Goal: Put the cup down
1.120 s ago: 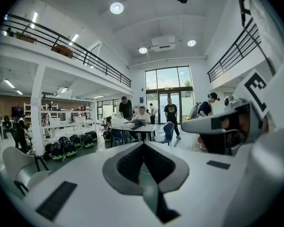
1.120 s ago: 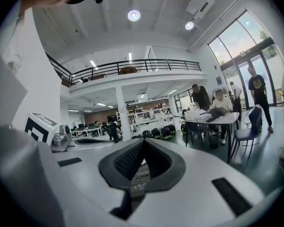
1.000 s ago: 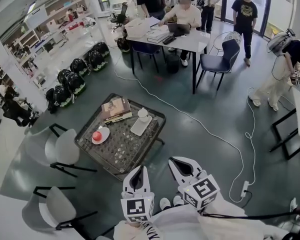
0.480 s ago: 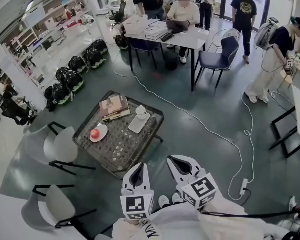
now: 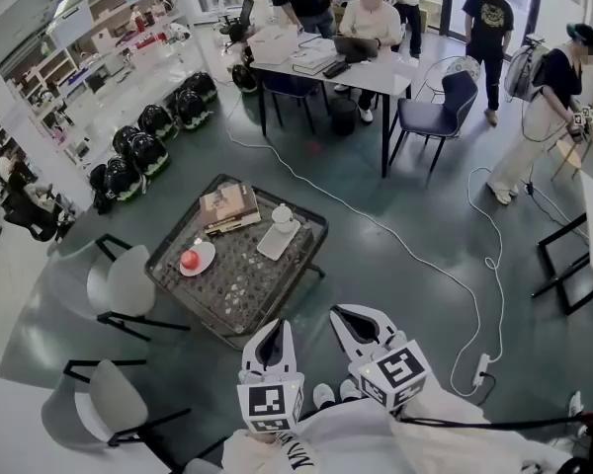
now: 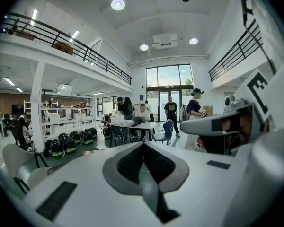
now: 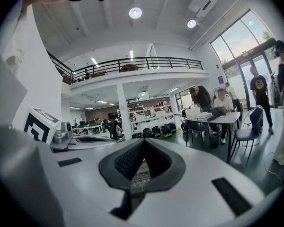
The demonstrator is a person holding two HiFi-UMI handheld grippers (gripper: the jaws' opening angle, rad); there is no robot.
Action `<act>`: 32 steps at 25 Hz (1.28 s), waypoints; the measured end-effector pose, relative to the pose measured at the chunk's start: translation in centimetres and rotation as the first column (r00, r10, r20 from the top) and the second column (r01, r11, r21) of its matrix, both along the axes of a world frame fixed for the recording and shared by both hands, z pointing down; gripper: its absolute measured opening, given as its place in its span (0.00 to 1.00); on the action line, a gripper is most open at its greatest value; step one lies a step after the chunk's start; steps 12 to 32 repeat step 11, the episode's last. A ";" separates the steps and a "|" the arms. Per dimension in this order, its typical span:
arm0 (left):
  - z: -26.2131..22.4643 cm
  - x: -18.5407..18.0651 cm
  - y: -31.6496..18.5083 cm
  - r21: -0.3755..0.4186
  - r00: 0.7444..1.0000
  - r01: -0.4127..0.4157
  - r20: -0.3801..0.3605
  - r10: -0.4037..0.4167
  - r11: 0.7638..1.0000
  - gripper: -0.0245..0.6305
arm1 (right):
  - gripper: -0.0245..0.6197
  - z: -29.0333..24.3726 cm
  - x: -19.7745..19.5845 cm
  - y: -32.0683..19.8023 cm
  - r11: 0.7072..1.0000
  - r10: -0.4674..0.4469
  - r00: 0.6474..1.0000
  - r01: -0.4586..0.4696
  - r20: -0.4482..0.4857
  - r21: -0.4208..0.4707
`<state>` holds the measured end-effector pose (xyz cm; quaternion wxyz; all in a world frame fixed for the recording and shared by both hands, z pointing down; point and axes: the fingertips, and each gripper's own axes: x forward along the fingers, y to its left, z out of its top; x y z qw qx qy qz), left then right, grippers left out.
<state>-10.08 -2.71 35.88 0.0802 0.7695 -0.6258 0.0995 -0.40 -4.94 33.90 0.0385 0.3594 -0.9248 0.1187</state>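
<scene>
Left tongs (image 5: 274, 330) and right tongs (image 5: 344, 316) closed, empty, unmoved, cup (image 5: 282, 214) on tray (image 5: 274, 246)

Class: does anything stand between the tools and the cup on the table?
Nothing visible. From the left tool and right tool, both shut, only floor and open table lie before the cup; the plate sits aside.

Open office: work table (image 5: 381, 75), shelving (image 5: 107, 45), mezzanine (image 7: 132, 63)
</scene>
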 end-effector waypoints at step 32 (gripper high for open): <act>0.4 -1.2 0.0 -0.007 1.000 0.030 -0.002 -0.030 1.000 0.05 | 0.05 0.2 -0.4 -0.2 1.000 -0.005 1.000 0.005 -0.003 -0.003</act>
